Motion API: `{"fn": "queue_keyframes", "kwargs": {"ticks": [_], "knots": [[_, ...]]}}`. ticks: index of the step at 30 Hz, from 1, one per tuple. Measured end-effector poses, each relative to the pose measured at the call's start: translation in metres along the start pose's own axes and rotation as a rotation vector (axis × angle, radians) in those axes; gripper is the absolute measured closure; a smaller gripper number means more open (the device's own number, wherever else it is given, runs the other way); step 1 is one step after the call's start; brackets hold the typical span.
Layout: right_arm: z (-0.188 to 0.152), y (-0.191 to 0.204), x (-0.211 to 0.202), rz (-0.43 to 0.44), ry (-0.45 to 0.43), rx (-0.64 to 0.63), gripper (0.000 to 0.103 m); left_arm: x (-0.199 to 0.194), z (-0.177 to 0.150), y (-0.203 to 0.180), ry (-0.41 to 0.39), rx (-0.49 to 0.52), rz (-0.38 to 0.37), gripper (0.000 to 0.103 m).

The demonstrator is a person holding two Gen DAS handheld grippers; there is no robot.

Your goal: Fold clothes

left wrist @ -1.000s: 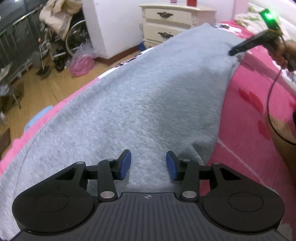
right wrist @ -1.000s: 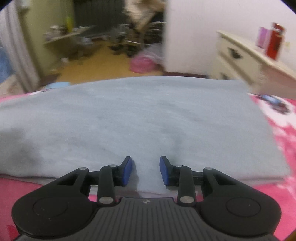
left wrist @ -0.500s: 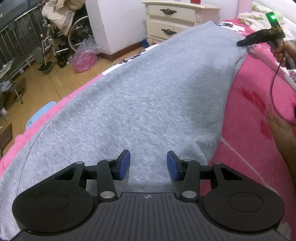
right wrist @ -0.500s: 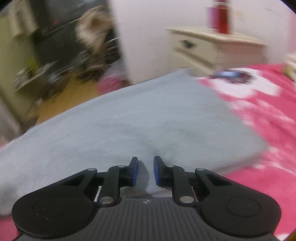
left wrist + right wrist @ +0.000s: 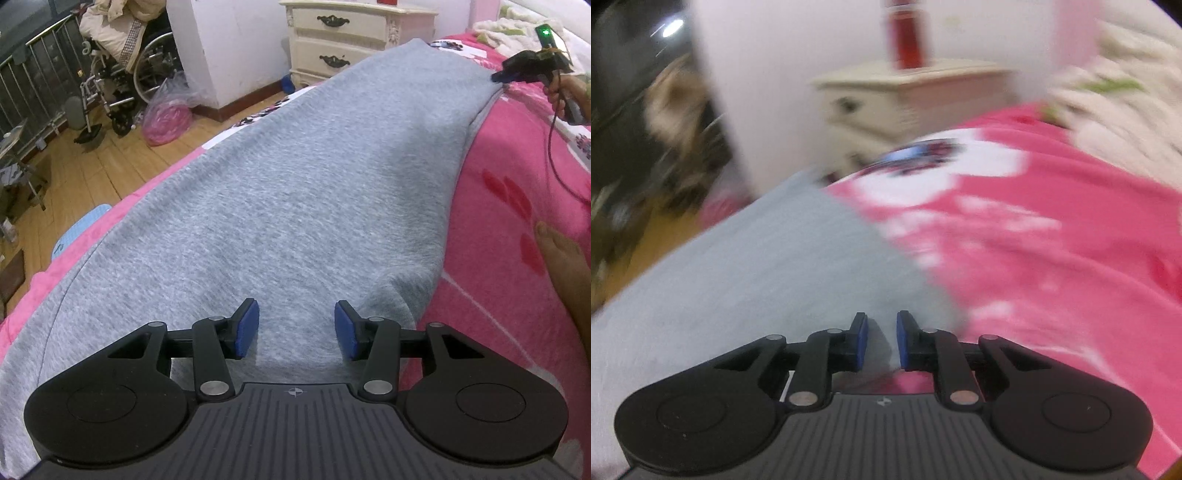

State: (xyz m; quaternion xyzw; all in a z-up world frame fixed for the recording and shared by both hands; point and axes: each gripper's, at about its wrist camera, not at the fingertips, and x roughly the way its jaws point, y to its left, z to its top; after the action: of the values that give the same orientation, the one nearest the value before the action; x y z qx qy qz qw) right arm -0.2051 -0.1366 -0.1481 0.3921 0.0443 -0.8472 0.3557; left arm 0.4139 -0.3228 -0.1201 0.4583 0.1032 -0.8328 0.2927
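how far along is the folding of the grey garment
Early. Done: the grey garment lies spread flat on the pink bedspread. In hand: the right gripper has narrowed around a fabric edge at its corner; the left gripper sits open over the near end. Left: no completed fold visible yet.

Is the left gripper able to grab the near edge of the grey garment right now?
Probably yes: the left gripper is open with the grey garment lying directly between and under its fingers, nothing blocking.
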Motion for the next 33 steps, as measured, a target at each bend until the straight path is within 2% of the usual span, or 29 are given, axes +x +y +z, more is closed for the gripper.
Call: {"fn": "queue_keyframes", "kwargs": {"ticks": [2, 5, 8, 12, 15, 18, 20, 24, 26, 28, 33], "knots": [[0.005, -0.013, -0.003, -0.05, -0.014, 0.081, 0.083, 0.0, 0.0, 0.001, 0.0, -0.003, -0.004, 0.057], [0.002, -0.018, -0.022, 0.007, -0.049, 0.216, 0.083, 0.0, 0.001, 0.002, 0.002, -0.009, -0.006, 0.057], [-0.016, 0.003, -0.053, 0.172, -0.086, 0.344, 0.083, -0.001, 0.002, 0.002, 0.009, -0.026, -0.004, 0.057], [-0.053, 0.069, -0.082, 0.365, -0.071, 0.369, 0.082, -0.001, 0.005, -0.002, 0.028, -0.039, 0.021, 0.057], [-0.084, 0.131, -0.084, 0.47, 0.029, 0.337, 0.081, 0.0, 0.011, -0.008, 0.067, -0.044, 0.052, 0.057], [-0.111, 0.19, -0.085, 0.514, 0.133, 0.253, 0.081, -0.001, 0.018, -0.01, 0.121, -0.071, 0.082, 0.057], [-0.128, 0.227, -0.086, 0.533, 0.2, 0.162, 0.081, -0.001, 0.021, -0.01, 0.153, -0.105, 0.092, 0.057], [-0.152, 0.293, -0.101, 0.553, 0.279, -0.125, 0.077, -0.005, 0.021, -0.01, 0.19, -0.167, 0.108, 0.057], [-0.158, 0.31, -0.112, 0.562, 0.282, -0.216, 0.068, -0.009, 0.019, -0.014, 0.194, -0.168, 0.12, 0.057], [-0.162, 0.32, -0.119, 0.572, 0.279, -0.272, 0.068, -0.012, 0.017, -0.017, 0.196, -0.157, 0.128, 0.057], [-0.166, 0.316, -0.121, 0.569, 0.275, -0.266, 0.067, -0.017, 0.016, -0.017, 0.2, -0.167, 0.134, 0.056]]}}
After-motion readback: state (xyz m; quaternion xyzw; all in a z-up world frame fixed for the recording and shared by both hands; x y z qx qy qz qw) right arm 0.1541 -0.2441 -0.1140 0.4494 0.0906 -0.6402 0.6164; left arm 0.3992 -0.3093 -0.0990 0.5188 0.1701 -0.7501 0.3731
